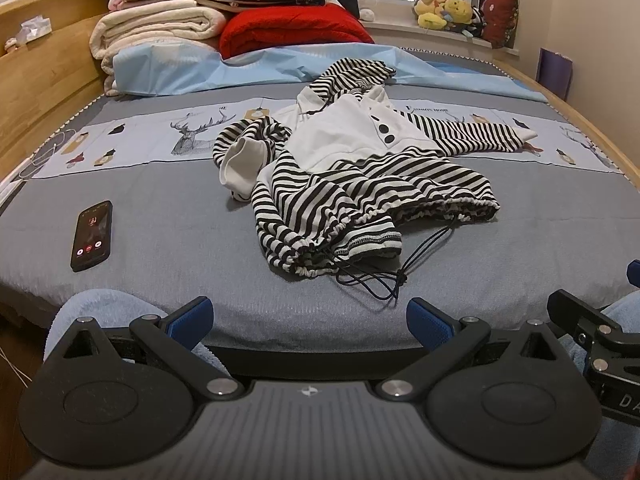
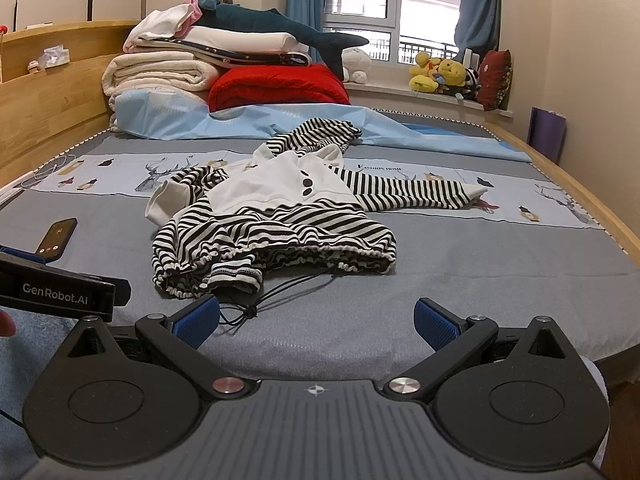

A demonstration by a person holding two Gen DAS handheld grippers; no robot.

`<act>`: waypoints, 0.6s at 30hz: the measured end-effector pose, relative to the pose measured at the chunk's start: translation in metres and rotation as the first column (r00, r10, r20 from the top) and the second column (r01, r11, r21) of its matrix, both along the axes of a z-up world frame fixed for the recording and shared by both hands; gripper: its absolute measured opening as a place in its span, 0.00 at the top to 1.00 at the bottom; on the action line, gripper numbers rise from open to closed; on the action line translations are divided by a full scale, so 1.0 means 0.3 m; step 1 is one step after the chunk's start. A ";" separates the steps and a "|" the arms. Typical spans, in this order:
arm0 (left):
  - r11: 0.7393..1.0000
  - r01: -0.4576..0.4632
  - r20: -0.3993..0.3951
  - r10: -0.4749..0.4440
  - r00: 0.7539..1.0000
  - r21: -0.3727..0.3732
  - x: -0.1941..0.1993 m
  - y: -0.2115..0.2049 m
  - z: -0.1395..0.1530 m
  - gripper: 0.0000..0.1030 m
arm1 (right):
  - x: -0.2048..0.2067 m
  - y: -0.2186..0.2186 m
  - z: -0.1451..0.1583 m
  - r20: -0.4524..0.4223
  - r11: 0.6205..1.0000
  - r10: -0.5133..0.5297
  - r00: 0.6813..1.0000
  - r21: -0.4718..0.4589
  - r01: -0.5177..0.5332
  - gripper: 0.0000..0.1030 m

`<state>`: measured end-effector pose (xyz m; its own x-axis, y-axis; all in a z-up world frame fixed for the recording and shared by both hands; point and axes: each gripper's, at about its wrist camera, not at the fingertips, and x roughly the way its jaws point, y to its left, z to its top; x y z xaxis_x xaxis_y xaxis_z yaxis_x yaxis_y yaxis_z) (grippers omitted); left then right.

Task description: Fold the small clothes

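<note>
So I hold my left gripper and right gripper with jaws wide and empty, short of the rumpled striped hoodie mid-bed. Folding hasn't begun; next I flatten it, probably hem first.

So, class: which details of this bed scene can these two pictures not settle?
- Phone screen text: too small, both views.
- Striped hoodie back: hidden beneath its own crumpled front.
- Left sleeve: bunched under folds.
- Right gripper in the left wrist view: cut off by the right edge.
</note>
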<state>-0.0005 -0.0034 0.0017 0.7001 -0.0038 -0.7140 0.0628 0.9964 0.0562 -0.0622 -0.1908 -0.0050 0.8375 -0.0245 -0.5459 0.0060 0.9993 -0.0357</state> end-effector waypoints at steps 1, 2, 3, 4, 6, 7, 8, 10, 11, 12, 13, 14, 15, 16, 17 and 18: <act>1.000 0.001 0.000 -0.001 1.000 0.002 0.000 -0.001 -0.002 0.00 | -0.001 0.001 -0.002 -0.001 1.000 0.000 1.000 0.000 0.000 0.01; 1.000 0.001 0.000 -0.001 1.000 0.002 0.000 -0.001 -0.002 0.00 | 0.001 -0.001 0.002 -0.002 1.000 0.001 1.000 0.001 -0.001 0.01; 1.000 0.001 0.000 -0.001 1.000 0.002 0.000 -0.001 -0.002 0.00 | 0.001 0.000 0.000 -0.002 1.000 0.001 1.000 0.000 -0.001 0.01; 1.000 0.001 0.001 -0.001 1.000 0.001 0.000 -0.001 -0.002 0.00 | 0.001 0.000 0.001 -0.002 1.000 0.001 1.000 0.000 -0.001 0.01; 1.000 0.000 0.000 0.000 1.000 0.001 0.000 0.000 -0.002 0.00 | 0.003 0.000 0.001 -0.004 1.000 0.002 1.000 0.000 -0.002 0.01; 1.000 0.000 0.000 0.000 1.000 0.002 0.000 0.000 -0.002 0.00 | 0.002 0.001 -0.001 -0.005 1.000 0.002 1.000 0.001 -0.002 0.01; 1.000 0.001 -0.001 -0.001 1.000 0.002 0.000 -0.001 -0.002 0.00 | 0.003 0.001 0.000 -0.005 1.000 0.003 1.000 0.001 -0.003 0.01; 1.000 -0.001 -0.001 0.001 1.000 0.004 0.001 0.000 -0.003 0.00 | 0.002 0.001 -0.003 -0.008 1.000 0.004 1.000 0.001 -0.004 0.01; 1.000 -0.002 -0.002 0.002 1.000 0.003 0.001 0.001 -0.004 0.00 | 0.004 -0.001 -0.002 -0.008 1.000 0.004 1.000 0.001 -0.004 0.01; 1.000 -0.003 -0.004 0.003 1.000 0.001 0.001 0.000 -0.005 0.00 | 0.006 -0.002 0.000 -0.008 1.000 0.002 1.000 0.001 -0.002 0.01; 1.000 -0.003 -0.005 0.003 1.000 -0.001 0.002 0.003 -0.008 0.00 | 0.006 -0.003 -0.001 -0.008 1.000 0.001 1.000 0.002 -0.001 0.01; 1.000 -0.003 -0.004 0.003 1.000 -0.001 0.002 0.003 -0.008 0.00 | 0.007 -0.005 -0.001 -0.010 1.000 -0.001 1.000 0.004 0.001 0.01; 1.000 -0.003 -0.004 0.003 1.000 0.000 0.003 0.003 -0.009 0.00 | 0.007 -0.007 -0.001 -0.010 1.000 -0.002 1.000 0.005 0.002 0.01; 1.000 -0.003 -0.006 0.003 1.000 0.000 0.003 0.003 -0.008 0.00 | 0.008 -0.008 -0.002 -0.011 1.000 -0.004 1.000 0.006 0.004 0.01; 1.000 -0.003 -0.007 0.003 1.000 -0.001 0.004 0.004 -0.008 0.00 | 0.009 -0.008 -0.003 -0.012 1.000 -0.005 1.000 0.006 0.005 0.01; 1.000 -0.003 -0.008 0.003 1.000 -0.003 0.003 0.004 -0.009 0.00 | 0.009 -0.008 -0.003 -0.013 1.000 -0.005 1.000 0.006 0.005 0.01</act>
